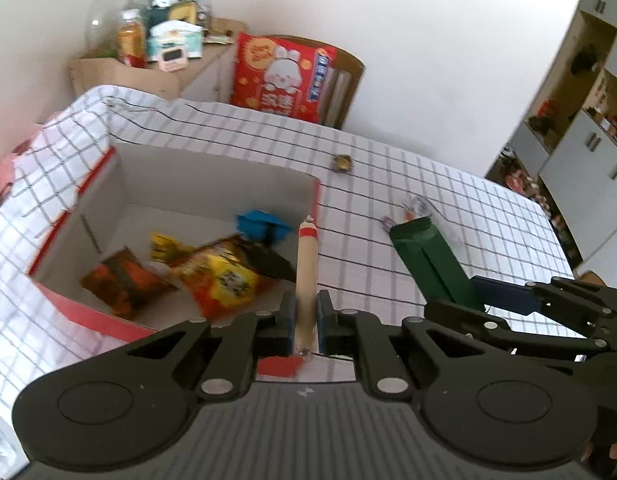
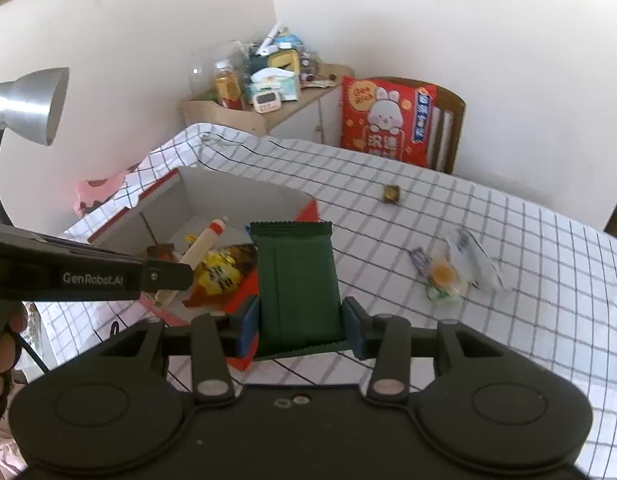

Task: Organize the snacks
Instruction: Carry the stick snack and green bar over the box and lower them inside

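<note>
My left gripper [image 1: 305,316] is shut on a tan sausage stick [image 1: 306,268] with a red band, held over the near right corner of the red-edged cardboard box [image 1: 212,184]. The box holds an orange-yellow snack bag [image 1: 220,276], a brown-orange packet [image 1: 120,280] and a blue packet [image 1: 260,226]. My right gripper [image 2: 300,320] is shut on a dark green snack packet [image 2: 298,280], held just right of the box; it also shows in the left wrist view [image 1: 432,264]. The stick shows in the right wrist view [image 2: 200,246].
On the checked tablecloth [image 1: 448,200] lie a small gold-wrapped candy [image 1: 341,163] and clear wrapped sweets [image 2: 448,272]. A chair with a red bag [image 2: 388,120] stands behind the table. A cluttered side shelf [image 2: 268,80] and a silver lamp [image 2: 32,104] are at the left.
</note>
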`<state>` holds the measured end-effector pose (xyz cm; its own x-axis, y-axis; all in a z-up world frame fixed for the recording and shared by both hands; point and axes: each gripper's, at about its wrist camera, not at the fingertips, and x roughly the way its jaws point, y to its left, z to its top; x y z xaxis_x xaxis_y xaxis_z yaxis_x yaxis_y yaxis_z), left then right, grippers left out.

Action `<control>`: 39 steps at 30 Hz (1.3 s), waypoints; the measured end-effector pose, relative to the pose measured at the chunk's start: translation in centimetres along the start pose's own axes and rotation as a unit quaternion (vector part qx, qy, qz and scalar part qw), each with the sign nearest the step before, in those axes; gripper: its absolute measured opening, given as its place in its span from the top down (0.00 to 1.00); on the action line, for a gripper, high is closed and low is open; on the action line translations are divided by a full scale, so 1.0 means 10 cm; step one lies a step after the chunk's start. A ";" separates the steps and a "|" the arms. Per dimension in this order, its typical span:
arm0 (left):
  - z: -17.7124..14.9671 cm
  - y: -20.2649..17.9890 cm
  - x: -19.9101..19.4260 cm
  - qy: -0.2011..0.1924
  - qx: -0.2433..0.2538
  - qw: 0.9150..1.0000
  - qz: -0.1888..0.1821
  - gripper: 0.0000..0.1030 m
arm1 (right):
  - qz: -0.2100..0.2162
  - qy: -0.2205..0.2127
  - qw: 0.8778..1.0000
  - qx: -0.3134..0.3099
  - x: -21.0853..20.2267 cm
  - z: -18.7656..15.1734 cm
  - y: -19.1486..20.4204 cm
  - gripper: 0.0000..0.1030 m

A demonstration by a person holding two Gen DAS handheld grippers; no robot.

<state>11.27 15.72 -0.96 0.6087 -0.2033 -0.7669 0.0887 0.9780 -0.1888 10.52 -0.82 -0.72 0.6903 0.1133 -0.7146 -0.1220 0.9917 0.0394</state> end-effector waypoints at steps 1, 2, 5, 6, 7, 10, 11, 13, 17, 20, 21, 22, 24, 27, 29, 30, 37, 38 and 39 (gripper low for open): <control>0.02 0.06 -0.01 -0.003 -0.002 1.000 0.003 0.91 | -0.001 -0.002 1.000 -0.005 0.02 0.04 0.06 0.58; 0.04 0.13 -0.02 -0.006 -0.005 1.000 0.007 0.91 | 0.000 -0.003 1.000 -0.008 0.05 0.07 0.11 0.58; 0.10 0.32 -0.04 -0.013 -0.014 1.000 0.015 0.91 | -0.001 -0.004 1.000 -0.021 0.13 0.16 0.26 0.58; 0.12 0.39 -0.04 -0.014 -0.017 1.000 0.018 0.91 | -0.002 -0.003 1.000 -0.025 0.17 0.19 0.31 0.58; 0.14 0.45 -0.04 -0.016 -0.021 0.999 0.022 0.91 | -0.003 -0.003 1.000 -0.029 0.21 0.21 0.35 0.58; 0.19 0.64 -0.03 -0.017 -0.028 0.999 0.033 0.91 | -0.006 0.001 0.999 -0.038 0.32 0.27 0.47 0.58; 0.20 0.71 -0.02 -0.018 -0.030 0.999 0.037 0.91 | -0.007 0.003 0.999 -0.040 0.37 0.29 0.51 0.58; 0.22 0.82 0.00 -0.018 -0.031 0.998 0.048 0.91 | -0.009 0.006 0.999 -0.046 0.46 0.32 0.58 0.58; 0.28 1.03 0.08 -0.019 -0.031 0.997 0.068 0.90 | -0.013 0.014 0.998 -0.053 0.66 0.39 0.69 0.58; 0.32 1.16 0.17 -0.014 -0.028 0.996 0.081 0.91 | -0.020 0.021 0.998 -0.058 0.82 0.43 0.75 0.58; 0.34 1.21 0.21 -0.011 -0.028 0.996 0.085 0.91 | -0.021 0.025 0.998 -0.058 0.89 0.44 0.76 0.58; 0.35 1.25 0.25 -0.007 -0.027 0.996 0.088 0.91 | -0.022 0.029 0.998 -0.057 0.95 0.45 0.77 0.58; 0.37 1.30 0.33 -0.002 -0.024 0.996 0.090 0.90 | -0.022 0.038 0.997 -0.057 1.06 0.47 0.79 0.58; 0.40 1.38 0.45 0.008 -0.022 0.995 0.095 0.90 | -0.025 0.053 0.997 -0.054 1.25 0.48 0.82 0.58; 0.43 1.42 0.55 0.017 -0.023 0.995 0.092 0.90 | -0.028 0.064 0.996 -0.052 1.37 0.49 0.83 0.58; 0.44 1.44 0.59 0.021 -0.023 0.995 0.093 0.90 | -0.030 0.069 0.996 -0.051 1.43 0.49 0.83 0.58; 0.44 1.46 0.92 0.051 -0.008 0.993 0.105 0.90 | -0.034 0.101 0.993 -0.052 1.73 0.46 0.81 0.58; 0.44 1.47 0.97 0.056 -0.005 0.993 0.107 0.90 | -0.034 0.106 0.992 -0.052 1.76 0.46 0.81 0.58; 0.44 1.46 1.02 0.062 -0.001 0.992 0.109 0.90 | -0.035 0.110 0.992 -0.052 1.79 0.46 0.80 0.58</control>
<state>22.21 28.17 -8.87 0.5107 0.0088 -0.8597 -0.0362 0.9993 -0.0113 25.19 9.46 -10.04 0.5296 0.0167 -0.8481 -0.1602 0.9838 -0.0807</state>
